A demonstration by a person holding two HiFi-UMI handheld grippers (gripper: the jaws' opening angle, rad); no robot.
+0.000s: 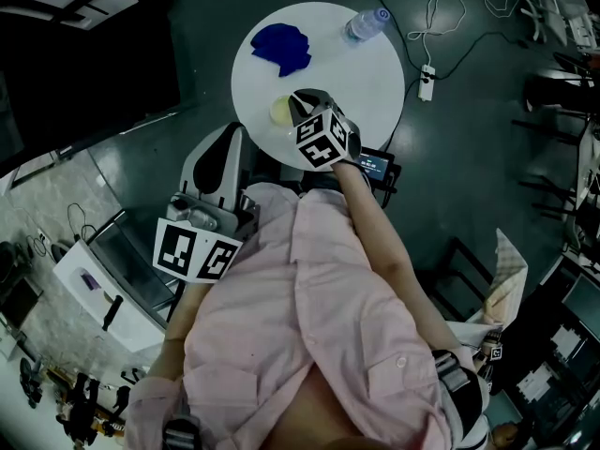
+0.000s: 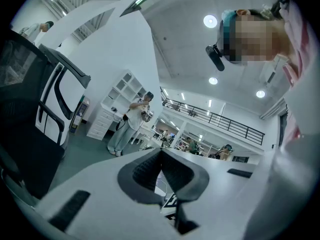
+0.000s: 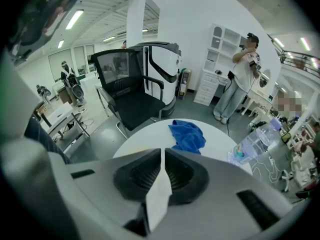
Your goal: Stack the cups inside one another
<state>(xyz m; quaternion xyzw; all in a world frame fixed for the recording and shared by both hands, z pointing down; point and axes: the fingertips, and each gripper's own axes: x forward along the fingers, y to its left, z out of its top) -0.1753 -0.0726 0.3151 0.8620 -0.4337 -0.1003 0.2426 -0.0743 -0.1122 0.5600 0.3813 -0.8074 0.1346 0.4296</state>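
Observation:
A pale paper cup [image 1: 279, 111] stands near the front edge of the round white table [image 1: 366, 82]. My right gripper [image 1: 298, 103] reaches down over it. In the right gripper view its jaws [image 3: 162, 155] are shut on a thin white sheet, the cup's wall [image 3: 159, 196]. I see only this one cup; any others are hidden. My left gripper [image 1: 232, 135] hangs off the table's left edge, close to my body. In the left gripper view its pads [image 2: 161, 153] meet at the tips with nothing between them.
A crumpled blue cloth [image 1: 281, 47] lies at the back left of the table, and a clear water bottle [image 1: 366, 24] lies at the back right. A black office chair [image 3: 127, 91] stands beyond the table. Cables and a power strip [image 1: 427, 81] lie on the floor to the right.

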